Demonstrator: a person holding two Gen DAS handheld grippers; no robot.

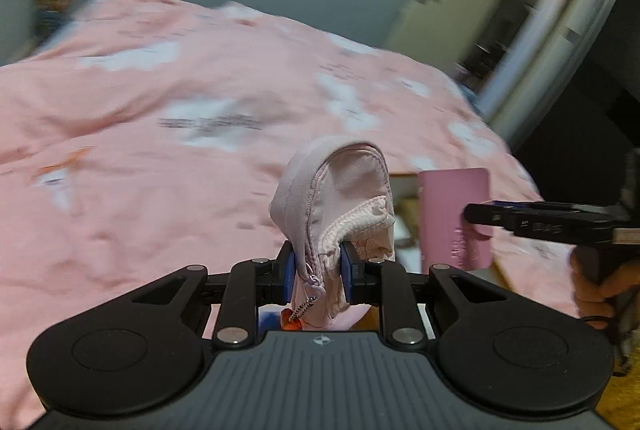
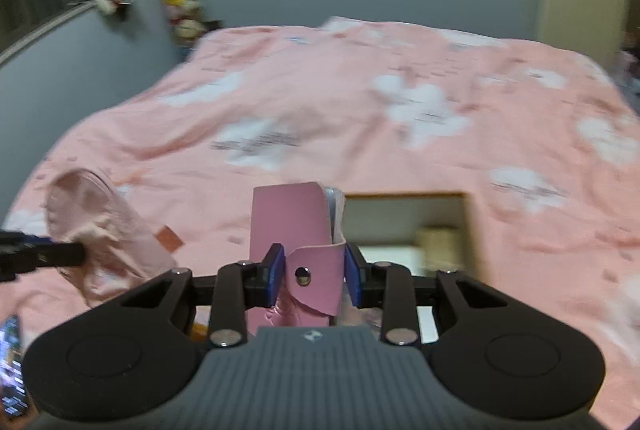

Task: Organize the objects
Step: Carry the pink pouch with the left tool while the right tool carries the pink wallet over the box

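Left gripper (image 1: 318,266) clamping pouch (image 1: 336,198), right gripper (image 2: 314,270) clamping wallet (image 2: 292,222)

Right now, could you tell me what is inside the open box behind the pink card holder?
Inside the box, a beige roll-like item sits on a pale floor. The card holder, clamped in the right gripper, covers the box's left part.

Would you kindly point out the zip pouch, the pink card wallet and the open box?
zip pouch (image 1: 340,190), left wrist view, lining.
pink card wallet (image 2: 290,218), right wrist view, front face.
open box (image 2: 470,226), right wrist view, right wall.
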